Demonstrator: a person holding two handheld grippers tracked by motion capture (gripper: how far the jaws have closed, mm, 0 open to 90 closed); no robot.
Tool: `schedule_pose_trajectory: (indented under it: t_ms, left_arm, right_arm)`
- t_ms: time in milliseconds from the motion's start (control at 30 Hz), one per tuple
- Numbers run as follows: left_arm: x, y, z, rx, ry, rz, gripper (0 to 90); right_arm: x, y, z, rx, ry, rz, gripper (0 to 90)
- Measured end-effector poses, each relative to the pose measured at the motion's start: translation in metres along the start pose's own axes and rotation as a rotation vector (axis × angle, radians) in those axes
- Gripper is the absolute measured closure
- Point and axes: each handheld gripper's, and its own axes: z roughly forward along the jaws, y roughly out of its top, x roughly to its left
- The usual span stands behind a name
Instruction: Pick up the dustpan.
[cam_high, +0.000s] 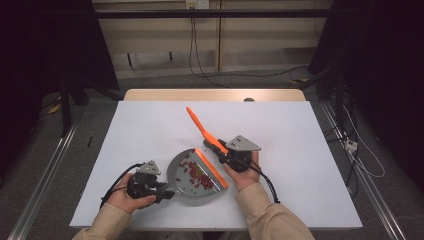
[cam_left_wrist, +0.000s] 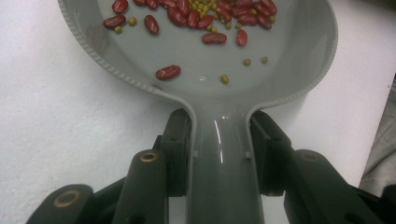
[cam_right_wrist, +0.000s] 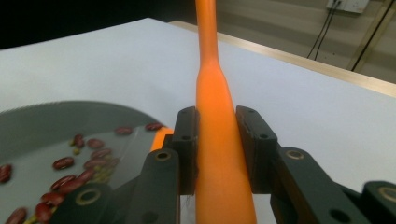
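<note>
A grey dustpan (cam_high: 181, 176) lies on the white table with several red beans (cam_high: 200, 176) and small yellow-green peas in it. My left gripper (cam_high: 165, 192) is shut on the dustpan's handle (cam_left_wrist: 219, 158), which runs between its jaws; the pan's bowl (cam_left_wrist: 187, 51) spreads out ahead with beans (cam_left_wrist: 168, 72) scattered in it. An orange brush (cam_high: 201, 129) stands with its head at the pan's mouth (cam_high: 212, 169) and its handle slanting up and away. My right gripper (cam_high: 223, 152) is shut on the brush handle (cam_right_wrist: 214, 126), and the pan with beans (cam_right_wrist: 63, 163) shows at its left.
The white table top (cam_high: 150, 125) spreads around the pan, with a wooden edge (cam_high: 215, 94) at the far side. Cables trail from both grippers toward the near edge. The floor with wires and dark stands lies beyond the table.
</note>
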Motion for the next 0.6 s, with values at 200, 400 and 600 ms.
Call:
schedule_pose_trajectory:
  t_ms: [200, 400, 600]
  left_arm:
    - [0.000, 0.000, 0.000, 0.000, 0.001, 0.000, 62.6]
    - [0.000, -0.001, 0.001, -0.009, 0.000, -0.002, 62.2]
    - [-0.001, -0.001, 0.002, -0.013, 0.010, -0.002, 59.9]
  right_arm:
    - [0.019, -0.005, -0.013, -0.028, 0.078, 0.035, 71.3]
    - [0.021, 0.001, -0.026, -0.065, 0.114, 0.061, 71.4]
    - [0.009, 0.002, -0.033, -0.079, 0.082, 0.087, 71.3]
